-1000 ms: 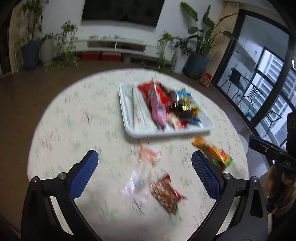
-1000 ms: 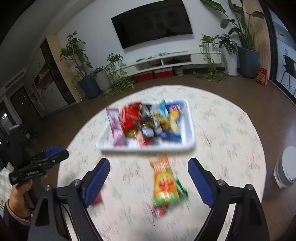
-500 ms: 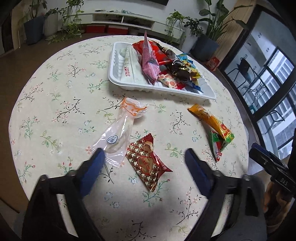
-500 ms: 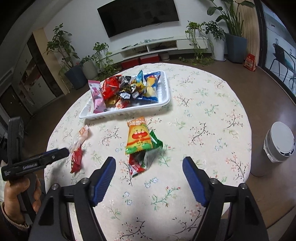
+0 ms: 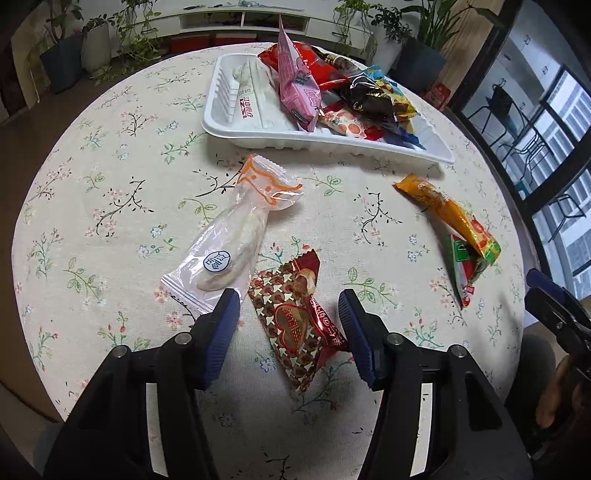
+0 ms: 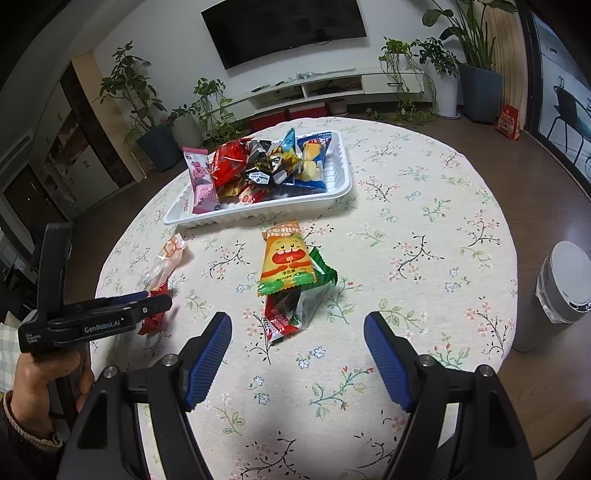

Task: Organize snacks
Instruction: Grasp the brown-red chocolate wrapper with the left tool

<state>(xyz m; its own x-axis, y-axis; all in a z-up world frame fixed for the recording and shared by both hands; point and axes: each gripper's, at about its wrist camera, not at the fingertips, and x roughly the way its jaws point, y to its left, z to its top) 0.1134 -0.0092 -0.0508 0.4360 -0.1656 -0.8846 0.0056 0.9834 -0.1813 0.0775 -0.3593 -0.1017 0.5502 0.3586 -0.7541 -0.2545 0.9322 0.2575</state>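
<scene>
Left hand-held gripper (image 5: 288, 314) is spread, straddling the red star-print snack packet (image 5: 295, 325) — probably not yet touching. Close squarely mid-packet, then carry toward 12 o'clock to the white tray (image 5: 229, 110).

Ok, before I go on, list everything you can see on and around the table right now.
Table: one, round, floral cloth.
Tray: one, white, far side of the table, holding a pile of mixed wrapped snacks.
Pink packet: one, standing on edge in the tray.
Clear packet: one, orange-printed end, on the cloth before the tray.
Red starred packet: one, between the left gripper's fingers.
Orange packet: one, lying over a green-red packet.
Bin: one, white, beside the table.
TV: one, black, wall.
Left gripper: open, around the starred packet.
Right gripper: open, near the green-red packet.
</scene>
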